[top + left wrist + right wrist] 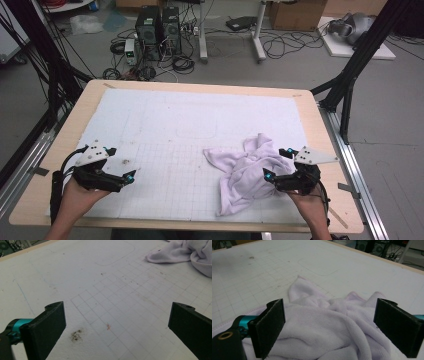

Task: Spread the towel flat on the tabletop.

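**Towel bunched at my right, both grippers open**

The towel (246, 172) lies crumpled on the right half of the surface (200, 112), a pale lilac heap with one flap reaching left toward the middle of the grid and another tail trailing down toward the near edge. Its longer run, as I read it, goes from the peak at the far side down to that near tail. My right gripper (272, 175) sits at the towel's right flank, jaws spread wide with nothing between the pads; in the right gripper view the cloth (329, 322) spreads just below and ahead of the jaws, its folds rising toward a pointed corner farther off. So the right hand is the nearer one by far, and the cloth lies straight ahead of it.

My left gripper (131, 176) hovers over the bare grid well apart from the towel, jaws also wide open and holding nothing; in the left gripper view the towel's nearest flap (172, 253) lies far ahead and to the right.

There is plenty of open room left of the heap for spreading it. The right and near edges of the surface are close to the towel, so I judge pulling should go leftward and away.
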A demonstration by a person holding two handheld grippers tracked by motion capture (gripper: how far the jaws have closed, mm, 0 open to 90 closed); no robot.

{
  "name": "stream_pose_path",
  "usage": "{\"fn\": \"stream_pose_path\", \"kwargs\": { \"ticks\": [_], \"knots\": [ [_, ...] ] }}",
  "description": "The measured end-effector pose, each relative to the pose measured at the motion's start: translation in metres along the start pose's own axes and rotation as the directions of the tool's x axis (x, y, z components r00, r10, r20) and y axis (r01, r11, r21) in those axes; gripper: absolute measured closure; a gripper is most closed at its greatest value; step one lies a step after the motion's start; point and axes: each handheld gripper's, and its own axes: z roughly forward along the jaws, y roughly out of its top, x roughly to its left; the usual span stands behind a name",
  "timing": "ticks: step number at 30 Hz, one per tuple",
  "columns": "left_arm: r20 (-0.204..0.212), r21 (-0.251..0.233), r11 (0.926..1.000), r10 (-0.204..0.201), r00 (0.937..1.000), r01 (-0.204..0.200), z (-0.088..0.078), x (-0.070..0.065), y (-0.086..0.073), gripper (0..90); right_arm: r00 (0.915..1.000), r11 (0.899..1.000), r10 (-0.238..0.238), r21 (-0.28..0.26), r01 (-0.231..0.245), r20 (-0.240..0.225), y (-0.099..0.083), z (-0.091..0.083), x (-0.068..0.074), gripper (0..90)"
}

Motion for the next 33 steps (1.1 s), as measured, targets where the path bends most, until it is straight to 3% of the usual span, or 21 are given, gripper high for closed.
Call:
{"fn": "stream_pose_path", "kwargs": {
  "ticks": [24, 33],
  "knots": [
    [0.004, 0.009, 1.0000, 0.003, 1.0000, -0.003, 0.001, -0.002, -0.002, 1.8, 0.9998, 1.000, -0.017, -0.007, 0.017, -0.013, 0.005, 0.000, 0.004, 9.5],
    [0.003, 0.018, 0.9998, 0.000, 1.0000, 0.000, 0.003, -0.001, -0.004, 1.8, 0.9987, 0.999, -0.020, 0.041, 0.022, -0.048, 0.005, 0.013, 0.009, 9.5]
  ]
}}
